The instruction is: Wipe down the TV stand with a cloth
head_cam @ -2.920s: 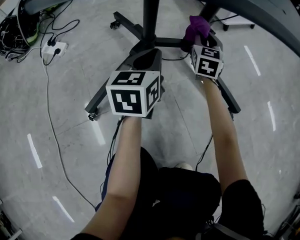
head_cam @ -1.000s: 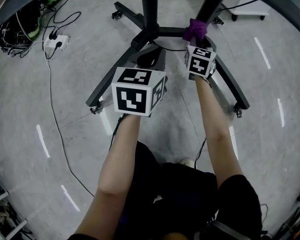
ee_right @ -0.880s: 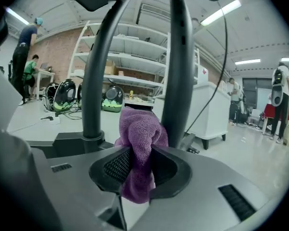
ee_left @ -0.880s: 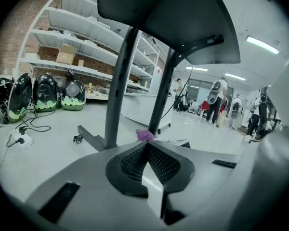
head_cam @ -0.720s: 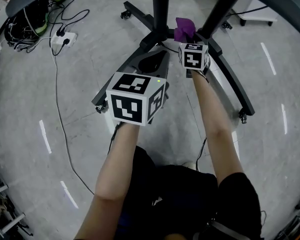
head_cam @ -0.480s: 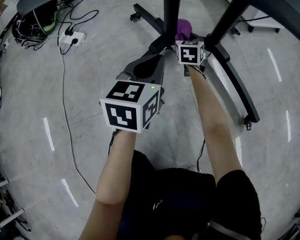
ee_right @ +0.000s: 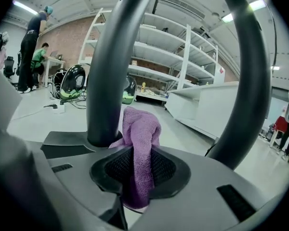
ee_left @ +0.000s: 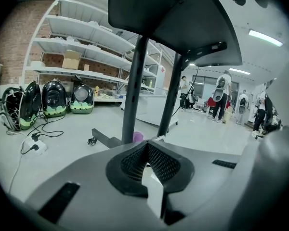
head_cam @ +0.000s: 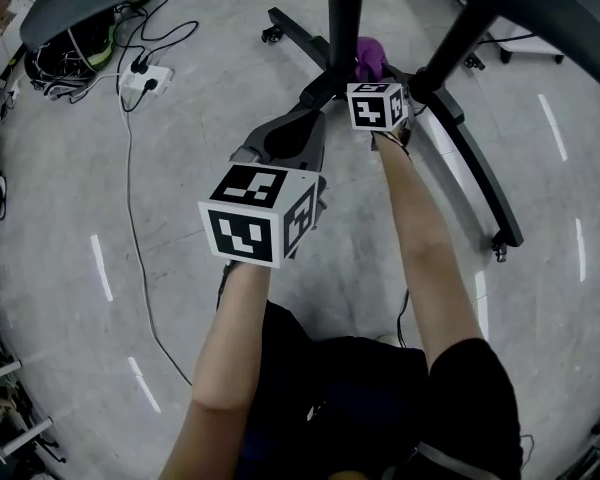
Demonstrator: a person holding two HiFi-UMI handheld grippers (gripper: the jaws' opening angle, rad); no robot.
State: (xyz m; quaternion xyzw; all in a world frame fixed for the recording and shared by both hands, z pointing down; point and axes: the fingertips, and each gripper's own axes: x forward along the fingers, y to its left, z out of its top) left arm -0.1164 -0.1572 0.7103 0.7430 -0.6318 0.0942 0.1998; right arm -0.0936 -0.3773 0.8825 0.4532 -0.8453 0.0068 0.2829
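Observation:
The TV stand has a black wheeled base (head_cam: 477,168) and two dark poles (head_cam: 345,18). My right gripper (head_cam: 372,73) is shut on a purple cloth (head_cam: 369,58), which it holds down at the base between the poles. In the right gripper view the cloth (ee_right: 139,143) bunches out of the jaws against the left pole (ee_right: 108,81). My left gripper (head_cam: 290,140) hovers nearer to me, above the stand's left leg, shut and holding nothing. In the left gripper view the jaws (ee_left: 147,146) meet, with the cloth (ee_left: 138,136) a small patch beyond.
A white power strip (head_cam: 140,78) with trailing cables lies on the grey floor at the left. Dark cases (ee_left: 53,97) stand below metal shelving (ee_left: 77,37). People stand far off (ee_left: 224,97). A caster (head_cam: 499,251) ends the stand's right leg.
My right gripper has carried the cloth leftward along the base, from beside the right pole toward the centre pole. The left gripper has stayed shut and about level.

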